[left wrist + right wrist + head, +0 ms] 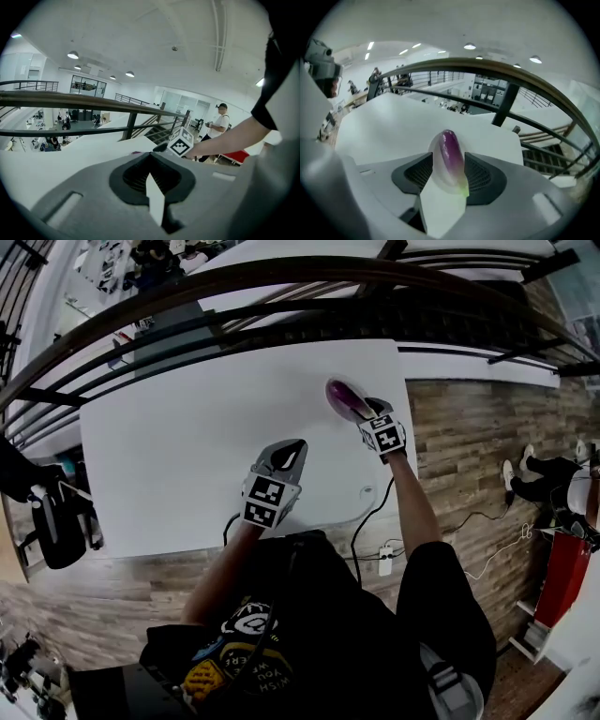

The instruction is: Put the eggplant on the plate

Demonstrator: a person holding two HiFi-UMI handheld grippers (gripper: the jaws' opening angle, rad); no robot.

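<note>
The purple eggplant [345, 397] with a green stem end lies on a small pale plate [436, 180] near the far right corner of the white table [169, 446]. My right gripper [362, 414] points down at it, open, one jaw on each side of the eggplant [450, 154] and close to it. In the right gripper view the right gripper [449, 161] straddles both plate and eggplant. My left gripper [293, 448] rests low over the table's middle front, shut with nothing in it. In the left gripper view the left gripper [150, 157] has its tips together.
A dark metal railing [281, 282] curves past the table's far edge. The table's right edge [412, 446] is close to the plate. A cable [361, 521] hangs off the front right, over a wooden floor. A black chair [52, 521] stands at left. A person [220, 124] stands beyond.
</note>
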